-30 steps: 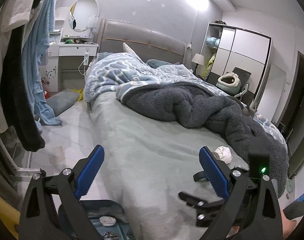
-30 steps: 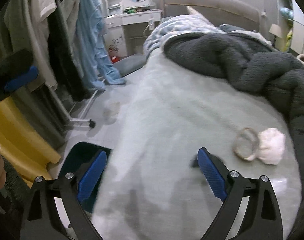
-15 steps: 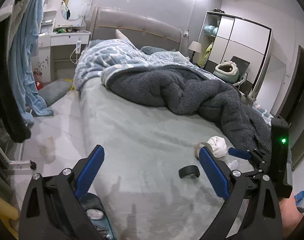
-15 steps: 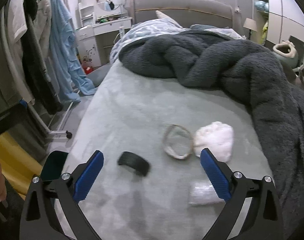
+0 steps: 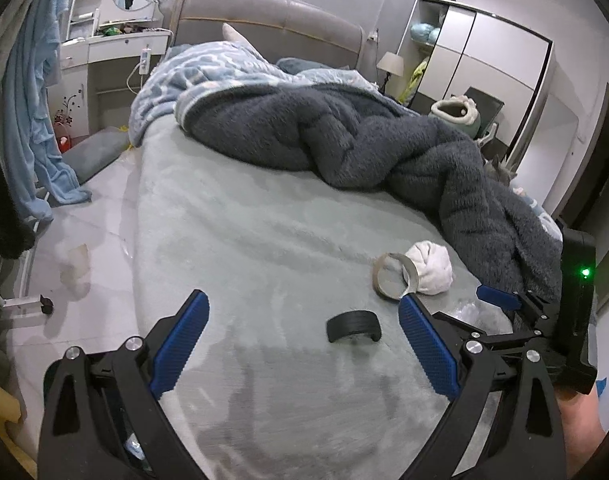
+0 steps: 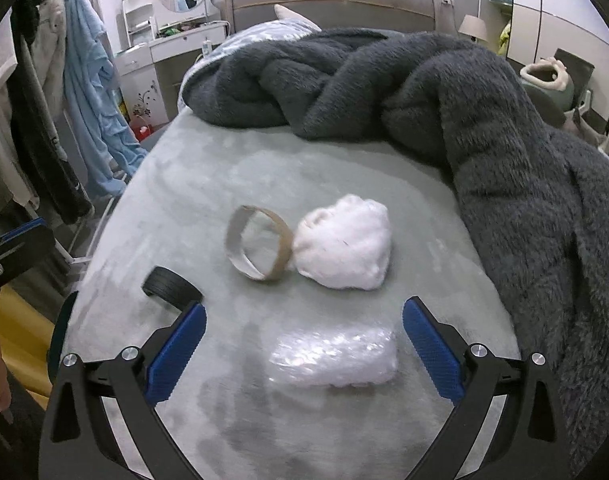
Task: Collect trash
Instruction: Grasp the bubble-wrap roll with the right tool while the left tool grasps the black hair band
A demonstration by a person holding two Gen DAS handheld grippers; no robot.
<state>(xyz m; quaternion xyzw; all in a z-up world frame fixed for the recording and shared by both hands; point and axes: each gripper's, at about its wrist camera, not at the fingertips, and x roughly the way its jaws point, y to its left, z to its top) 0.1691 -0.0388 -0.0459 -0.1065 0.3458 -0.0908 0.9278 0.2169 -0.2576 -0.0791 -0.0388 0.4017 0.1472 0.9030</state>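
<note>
Crinkled clear plastic wrap (image 6: 332, 356) is lying between the wide-open, empty right gripper's (image 6: 302, 344) fingers; the left gripper (image 5: 302, 332) is gaping empty too.

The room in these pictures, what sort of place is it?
A bedroom in a home, most likely: a bed with a padded headboard and rumpled grey blanket, a wardrobe, and a dressing table.

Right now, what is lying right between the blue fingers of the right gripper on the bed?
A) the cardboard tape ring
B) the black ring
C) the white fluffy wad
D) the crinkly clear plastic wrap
D: in the right wrist view the clear plastic wrap lies between the open right gripper, while the black ring, cardboard ring and white wad lie farther up the bed.
</note>
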